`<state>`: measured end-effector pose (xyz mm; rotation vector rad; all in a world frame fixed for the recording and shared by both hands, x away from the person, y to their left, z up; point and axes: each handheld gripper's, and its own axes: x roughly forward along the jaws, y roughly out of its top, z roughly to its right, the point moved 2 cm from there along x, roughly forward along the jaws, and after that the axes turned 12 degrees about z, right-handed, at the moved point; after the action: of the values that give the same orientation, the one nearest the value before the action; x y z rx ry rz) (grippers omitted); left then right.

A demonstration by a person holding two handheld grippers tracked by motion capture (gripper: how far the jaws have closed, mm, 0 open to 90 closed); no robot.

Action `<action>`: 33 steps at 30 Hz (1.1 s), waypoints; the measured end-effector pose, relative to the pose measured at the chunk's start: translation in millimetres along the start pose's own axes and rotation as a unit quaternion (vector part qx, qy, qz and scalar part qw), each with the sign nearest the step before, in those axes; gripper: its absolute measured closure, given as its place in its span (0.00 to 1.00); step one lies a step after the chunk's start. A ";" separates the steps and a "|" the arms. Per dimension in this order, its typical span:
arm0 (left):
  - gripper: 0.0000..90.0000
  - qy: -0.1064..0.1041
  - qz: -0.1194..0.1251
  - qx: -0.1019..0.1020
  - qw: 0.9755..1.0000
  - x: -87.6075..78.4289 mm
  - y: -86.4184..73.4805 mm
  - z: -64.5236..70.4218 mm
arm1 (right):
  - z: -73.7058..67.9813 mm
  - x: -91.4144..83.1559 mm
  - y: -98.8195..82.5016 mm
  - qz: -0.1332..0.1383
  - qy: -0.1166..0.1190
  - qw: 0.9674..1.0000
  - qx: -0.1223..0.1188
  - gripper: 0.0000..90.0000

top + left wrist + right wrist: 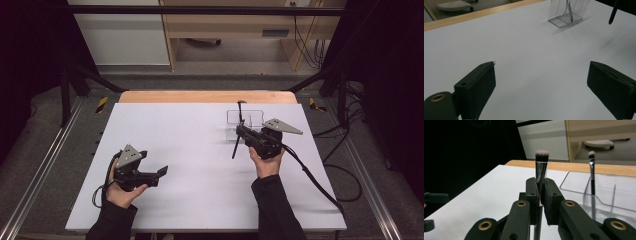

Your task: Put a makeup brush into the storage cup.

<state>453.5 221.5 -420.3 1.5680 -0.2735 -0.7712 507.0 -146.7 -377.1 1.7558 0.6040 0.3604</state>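
Brush pinched in right hand-held gripper, at 3 o'clock on table, beside clear holder. Left hand-held gripper spread, empty, at 8 o'clock.

Beyond the white table lie grey carpet, a wooden desk and dark curtains.

Black gripper, silver-ferruled brush, white table.
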 end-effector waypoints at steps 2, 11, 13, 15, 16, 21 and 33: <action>0.08 0.000 -0.002 0.001 1.000 0.0 -0.8 -0.8 | 2.6 0.9 3.4 0.001 -0.005 1.000 -0.003 0.93; 0.08 0.006 -0.005 -0.001 1.000 -0.4 -2.3 -3.8 | 11.1 6.4 18.4 0.008 -0.021 1.000 -0.021 0.93; 0.08 0.006 -0.006 0.000 1.000 -0.4 -2.4 -4.4 | 13.4 8.1 22.0 0.010 -0.028 0.999 -0.026 0.93; 0.08 0.006 -0.005 0.000 1.000 -0.4 -2.6 -4.9 | 15.5 9.5 24.1 0.011 -0.032 0.999 -0.029 0.93; 0.08 0.006 -0.006 0.000 1.000 -0.5 -2.6 -5.2 | 16.8 10.5 25.0 0.012 -0.035 0.999 -0.030 0.93; 0.08 0.007 -0.004 -0.002 1.000 -1.1 -2.3 -6.1 | 22.2 15.9 28.0 0.011 -0.046 0.998 -0.034 0.93; 0.08 0.005 -0.003 -0.003 1.000 -1.0 -1.9 -6.8 | 29.2 27.6 39.4 0.017 -0.060 0.997 -0.045 0.93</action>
<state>456.4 227.8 -422.0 1.5672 -0.2591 -0.7685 553.5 -161.5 -349.0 1.6903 0.4647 0.2992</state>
